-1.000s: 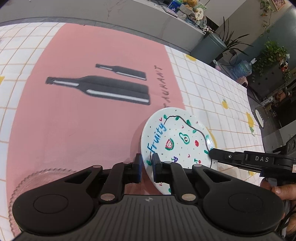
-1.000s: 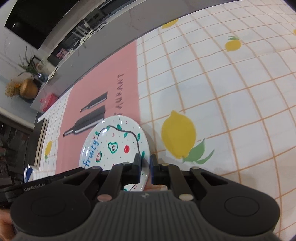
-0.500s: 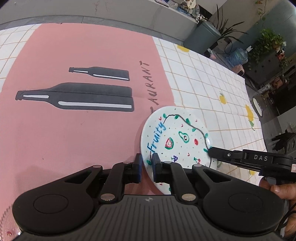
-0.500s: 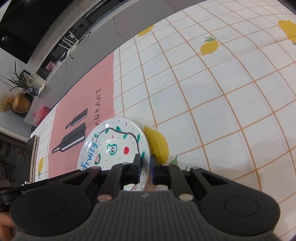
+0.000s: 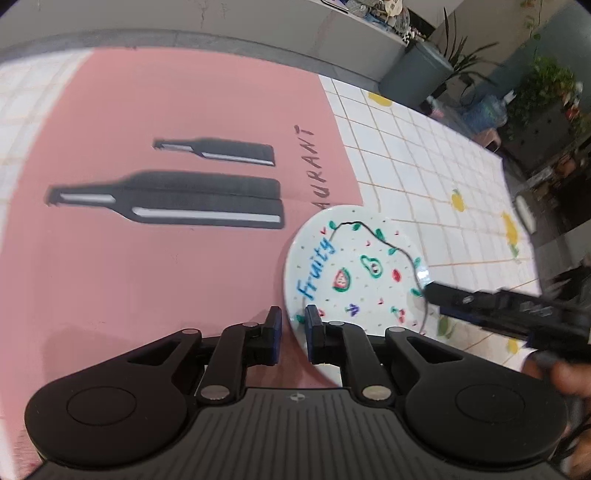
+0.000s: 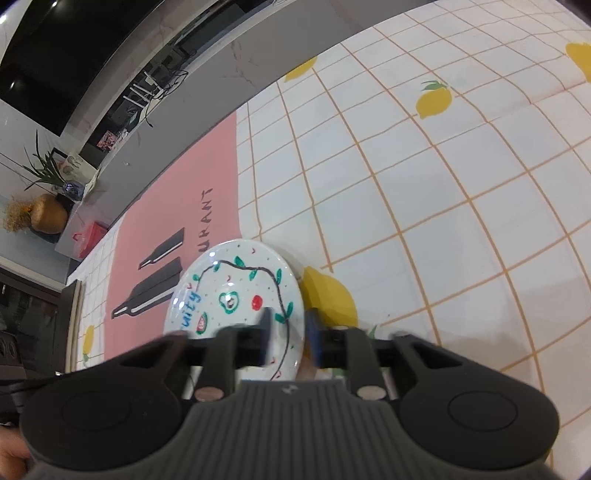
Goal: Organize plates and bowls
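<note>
A white plate [image 5: 354,273] painted with fruit and the word "Fruity" is held between both grippers just above the tablecloth. My left gripper [image 5: 293,334] is shut on its near-left rim. My right gripper [image 6: 288,338] straddles the opposite rim, and its jaws stand wider apart than before, no longer pinching the plate [image 6: 236,295]. The right gripper also shows in the left wrist view [image 5: 436,293], at the plate's right edge.
The table wears a cloth with a pink panel [image 5: 147,258] printed with black bottles and a white grid with lemons [image 6: 436,99]. A grey counter [image 5: 258,22] runs behind, with plants and a bin at the far right.
The right gripper's jaws have opened on the plate's rim. The plate has shifted right along the cloth, over a printed lemon. The glass dish at lower left has left the left wrist view.
</note>
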Motion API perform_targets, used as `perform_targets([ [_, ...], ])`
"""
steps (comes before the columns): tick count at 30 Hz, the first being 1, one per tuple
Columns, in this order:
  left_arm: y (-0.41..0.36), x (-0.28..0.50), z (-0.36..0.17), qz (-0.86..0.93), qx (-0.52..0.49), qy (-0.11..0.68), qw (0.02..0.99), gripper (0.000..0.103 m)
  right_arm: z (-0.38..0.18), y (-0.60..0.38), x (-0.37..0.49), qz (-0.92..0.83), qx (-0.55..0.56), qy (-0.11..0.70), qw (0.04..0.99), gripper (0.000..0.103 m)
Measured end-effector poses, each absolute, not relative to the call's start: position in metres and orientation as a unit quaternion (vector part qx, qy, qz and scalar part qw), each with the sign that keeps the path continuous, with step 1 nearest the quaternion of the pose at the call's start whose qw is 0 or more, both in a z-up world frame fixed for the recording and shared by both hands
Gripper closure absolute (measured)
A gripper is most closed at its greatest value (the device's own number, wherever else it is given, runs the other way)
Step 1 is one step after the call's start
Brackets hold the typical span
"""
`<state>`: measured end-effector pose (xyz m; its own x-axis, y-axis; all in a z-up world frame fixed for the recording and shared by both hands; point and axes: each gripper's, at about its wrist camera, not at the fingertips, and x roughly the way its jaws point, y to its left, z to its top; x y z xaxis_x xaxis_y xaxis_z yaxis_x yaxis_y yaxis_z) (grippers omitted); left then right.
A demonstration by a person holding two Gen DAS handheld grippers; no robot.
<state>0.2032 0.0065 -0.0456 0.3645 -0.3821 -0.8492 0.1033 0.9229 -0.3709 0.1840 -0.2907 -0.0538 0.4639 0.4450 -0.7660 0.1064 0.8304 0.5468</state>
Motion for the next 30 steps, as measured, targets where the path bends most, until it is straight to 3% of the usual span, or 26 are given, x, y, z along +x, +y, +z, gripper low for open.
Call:
perform_targets([
  [3, 0.006, 0.200, -0.035, -0.128, -0.093, 0.546, 0.823, 0.079, -0.040, -0.290, 0.179, 0.102, 0.240, 0.510, 0.820, 0.056],
  [11, -0.012, 0.196, -0.011, -0.258, -0.095, 0.526, 0.805, 0.078, -0.017, -0.316, 0.151, 0.100, 0.187, 0.507, 0.836, 0.048],
  [14, -0.033, 0.193, -0.013, -0.304, -0.074, 0.532, 0.787, 0.072, -0.013, -0.333, 0.138, 0.094, 0.190, 0.506, 0.836, 0.047],
  [16, -0.045, 0.189, -0.015, -0.333, -0.060, 0.537, 0.773, 0.072, -0.017, -0.344, 0.129, 0.082, 0.189, 0.511, 0.835, 0.042],
  [30, -0.102, 0.178, -0.037, -0.356, -0.002, 0.605, 0.712, 0.072, -0.041, -0.372, 0.057, 0.041, 0.206, 0.542, 0.814, 0.044],
])
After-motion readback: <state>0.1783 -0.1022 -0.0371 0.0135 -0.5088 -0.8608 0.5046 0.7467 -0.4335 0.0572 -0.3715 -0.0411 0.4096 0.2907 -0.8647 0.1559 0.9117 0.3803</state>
